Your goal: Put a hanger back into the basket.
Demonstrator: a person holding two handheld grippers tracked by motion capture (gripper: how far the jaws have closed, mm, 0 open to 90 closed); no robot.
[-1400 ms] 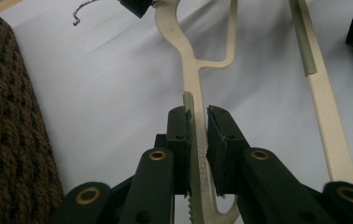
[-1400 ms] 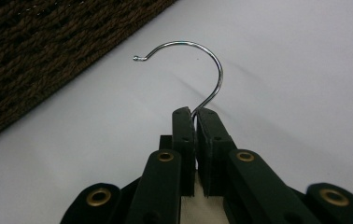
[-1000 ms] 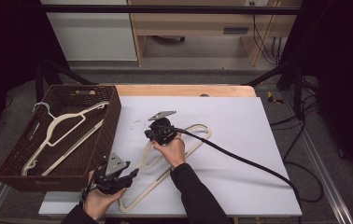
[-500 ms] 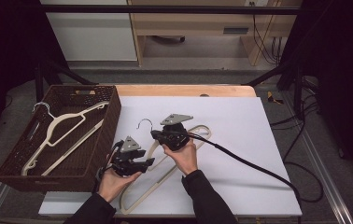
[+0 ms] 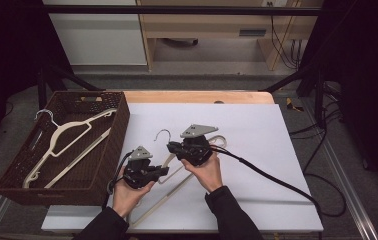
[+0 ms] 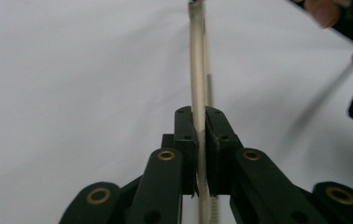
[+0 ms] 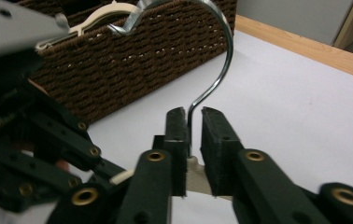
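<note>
Hanger (image 6: 198,70) betw. left gripper (image 6: 201,116) fingers

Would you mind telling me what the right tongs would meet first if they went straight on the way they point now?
Probably the brown wicker basket beyond the metal hook between the right tongs, though depth is unclear.

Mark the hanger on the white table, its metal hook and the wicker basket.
hanger (image 6: 197,70), left gripper view, on its cream arm above the tongs.
metal hook (image 7: 223,70), right gripper view, on the curved wire.
wicker basket (image 5: 119,122), high view, on its right wall.
</note>
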